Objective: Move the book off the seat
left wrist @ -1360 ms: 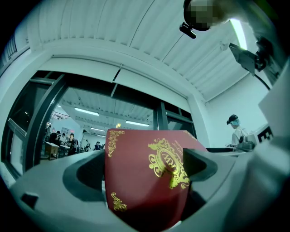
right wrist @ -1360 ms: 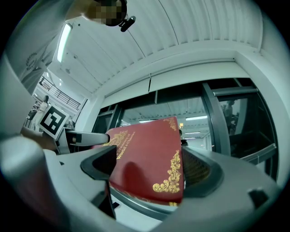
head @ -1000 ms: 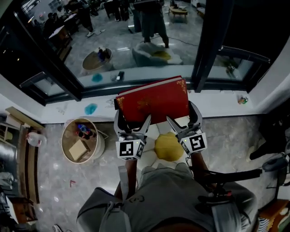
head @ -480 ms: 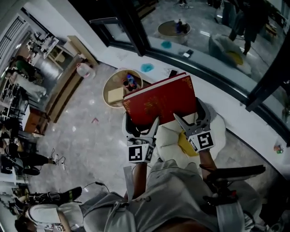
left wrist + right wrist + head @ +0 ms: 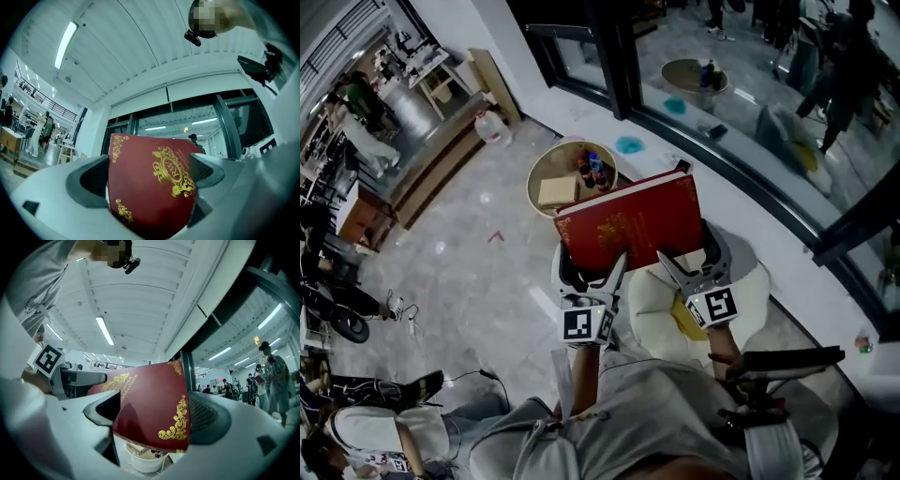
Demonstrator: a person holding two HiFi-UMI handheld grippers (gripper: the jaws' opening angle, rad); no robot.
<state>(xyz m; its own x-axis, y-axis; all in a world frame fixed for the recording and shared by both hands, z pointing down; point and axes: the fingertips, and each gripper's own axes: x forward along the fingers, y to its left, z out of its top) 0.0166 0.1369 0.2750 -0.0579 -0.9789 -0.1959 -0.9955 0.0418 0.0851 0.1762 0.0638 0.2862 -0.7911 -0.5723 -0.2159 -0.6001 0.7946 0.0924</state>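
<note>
L gripper (image 5: 592, 272) & R gripper (image 5: 688, 266) (side by side, aimed fwd) both clamp red book (image 5: 630, 221).

1. The book (image 5: 628, 223) has swung off the window ledge (image 5: 598, 127); it now hangs over grey floor (image 5: 487, 253), its upper-left corner beside the round basket (image 5: 562, 161);
2. the seat (image 5: 745, 281) has shifted to lower right of centre.

place: open-plan office hall | floor: polished marble (image 5: 459, 234) | wall: dark-framed glass (image 5: 750, 84) | ceiling: strip lights (image 5: 64, 38) | mezzanine railing (image 5: 35, 91) | people standing about (image 5: 275, 376)
</note>
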